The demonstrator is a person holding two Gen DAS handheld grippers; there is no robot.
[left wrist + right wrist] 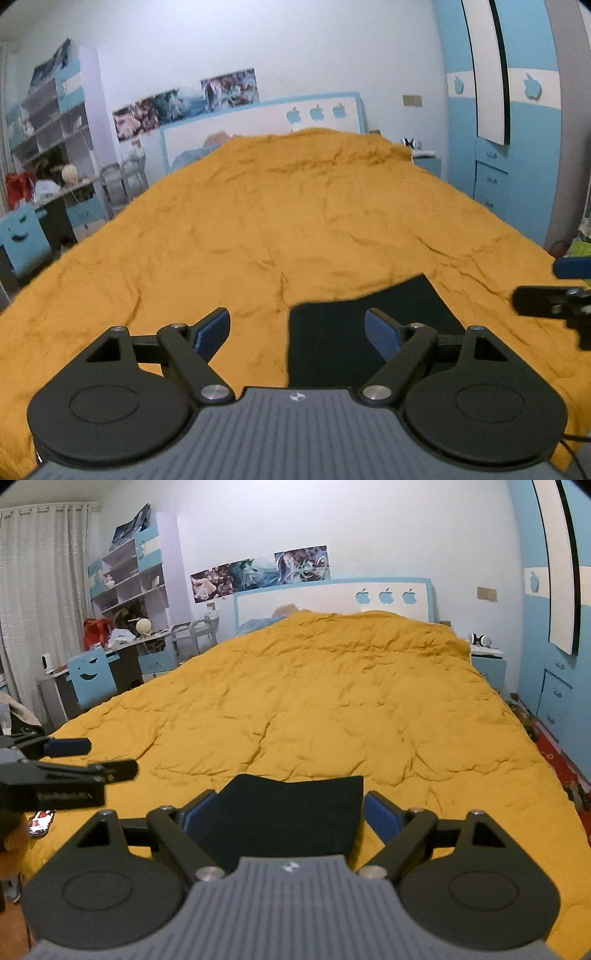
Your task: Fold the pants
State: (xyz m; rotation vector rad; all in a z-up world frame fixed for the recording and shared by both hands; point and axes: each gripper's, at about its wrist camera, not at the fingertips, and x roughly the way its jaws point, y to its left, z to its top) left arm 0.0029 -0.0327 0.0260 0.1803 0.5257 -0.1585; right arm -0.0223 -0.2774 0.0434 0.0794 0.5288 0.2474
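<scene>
Both hand-held grippers, left [297,330] and right [291,812], hover level, spread wide and empty, above folded black pants [288,812].

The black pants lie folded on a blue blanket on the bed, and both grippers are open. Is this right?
Not quite: the blanket is mustard yellow, not blue, as both wrist views show. The pants do lie folded on it, and the left gripper and right gripper are open.

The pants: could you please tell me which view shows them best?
The right wrist view: the pants lie centred on the quilt between the open right gripper, both far corners visible. The left wrist view shows the pants off-centre, partly behind one finger of the open left gripper.
</scene>
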